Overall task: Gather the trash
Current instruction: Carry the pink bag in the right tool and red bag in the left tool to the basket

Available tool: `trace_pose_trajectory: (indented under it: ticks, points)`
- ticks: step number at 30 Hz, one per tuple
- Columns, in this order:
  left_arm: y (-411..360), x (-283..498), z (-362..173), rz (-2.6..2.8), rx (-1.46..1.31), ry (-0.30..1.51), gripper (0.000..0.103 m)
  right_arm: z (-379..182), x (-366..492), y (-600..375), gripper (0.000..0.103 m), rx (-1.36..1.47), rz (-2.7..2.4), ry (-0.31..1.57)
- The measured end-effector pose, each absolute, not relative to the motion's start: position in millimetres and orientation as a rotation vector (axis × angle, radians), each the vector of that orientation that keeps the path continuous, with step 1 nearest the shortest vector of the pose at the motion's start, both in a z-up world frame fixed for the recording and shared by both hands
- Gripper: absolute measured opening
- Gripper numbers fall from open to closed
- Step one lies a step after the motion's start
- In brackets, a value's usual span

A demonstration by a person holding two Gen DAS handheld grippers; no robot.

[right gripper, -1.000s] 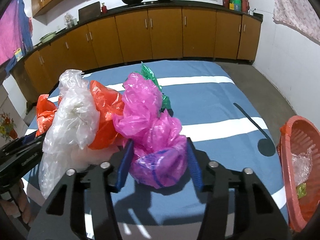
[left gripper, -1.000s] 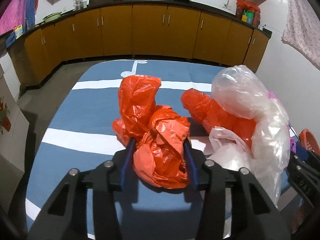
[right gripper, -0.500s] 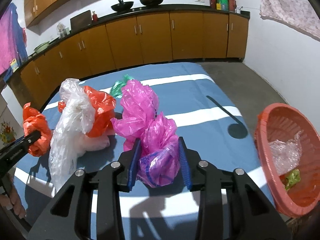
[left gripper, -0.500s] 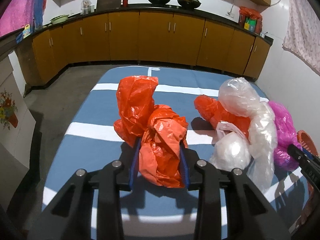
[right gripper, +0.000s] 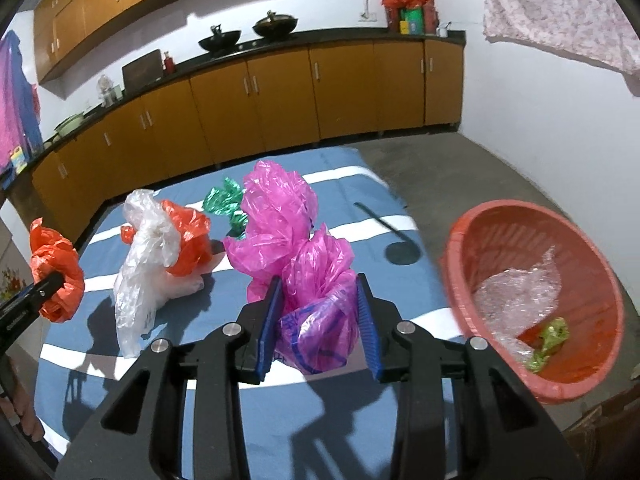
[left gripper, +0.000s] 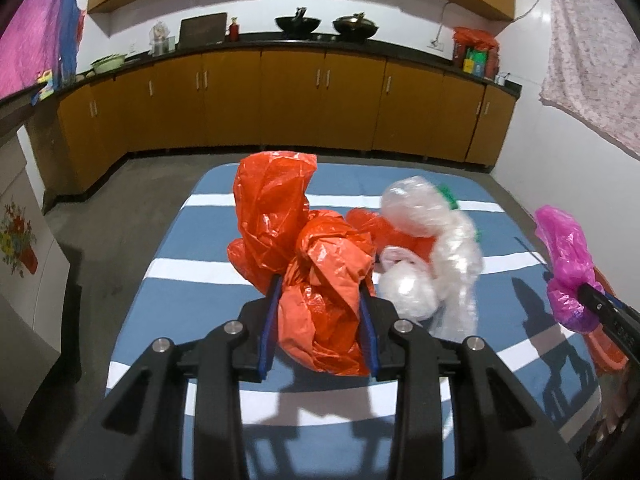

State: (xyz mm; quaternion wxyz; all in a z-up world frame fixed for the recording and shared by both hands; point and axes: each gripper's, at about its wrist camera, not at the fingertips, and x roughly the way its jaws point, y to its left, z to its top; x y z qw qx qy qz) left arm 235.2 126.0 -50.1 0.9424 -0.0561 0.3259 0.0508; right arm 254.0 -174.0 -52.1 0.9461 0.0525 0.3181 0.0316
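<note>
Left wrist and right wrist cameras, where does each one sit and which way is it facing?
Left wrist view: on the left gripper, looking along its fingers over the blue striped table toward the cabinets; gripper shut on an orange bag; right gripper at the right edge.
Right wrist view: on the right gripper, facing likewise, red basket to the right; gripper shut on a pink bag; left gripper at the left edge.
Shared: table, clear bag, cabinets.
</note>
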Motion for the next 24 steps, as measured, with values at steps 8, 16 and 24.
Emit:
trace_pose_trajectory:
  ticks: [8, 16, 24]
  points:
    - [94, 225, -35, 0.031, -0.087, 0.637, 0.034, -38, 233, -196, 0.037, 0.102, 0.000, 0.591]
    - [65, 223, -29, -0.041, -0.053, 0.625, 0.034, -36, 223, -220, 0.037, 0.124, -0.057, 0.574]
    - [38, 223, -29, -0.108, -0.037, 0.626, 0.034, -37, 215, -241, 0.037, 0.135, -0.101, 0.567]
